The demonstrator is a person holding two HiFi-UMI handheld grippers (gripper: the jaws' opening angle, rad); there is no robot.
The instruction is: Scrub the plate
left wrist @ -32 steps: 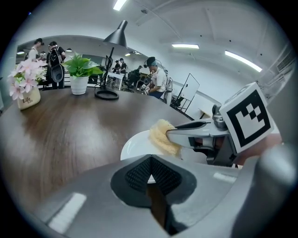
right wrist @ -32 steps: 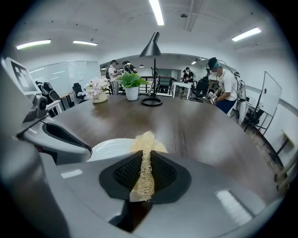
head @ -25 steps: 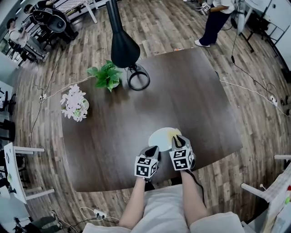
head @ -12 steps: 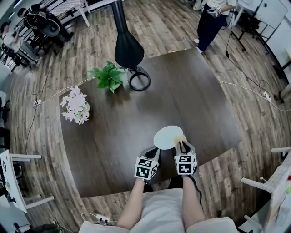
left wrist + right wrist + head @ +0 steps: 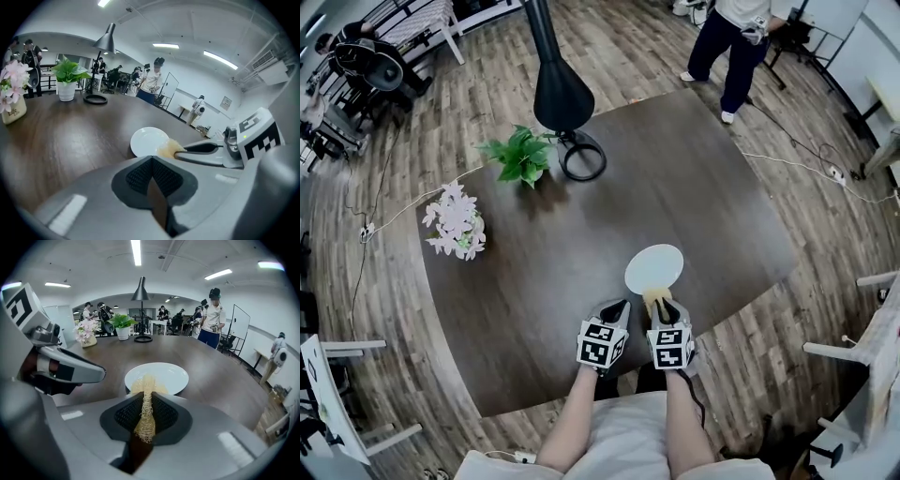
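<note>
Two grippers sit at the near rim of the plate (image 5: 654, 268), which lies on the dark table (image 5: 572, 234). Our right gripper (image 5: 663, 305) has its jaws pinched tight on a straw-coloured fibrous scrubber (image 5: 143, 414), whose free end appears to touch that near rim. Our left gripper (image 5: 615, 307), just left of the plate, has its jaws pressed together on nothing. We judge the scrubbing barely begun, with most of the white face left to work.
</note>
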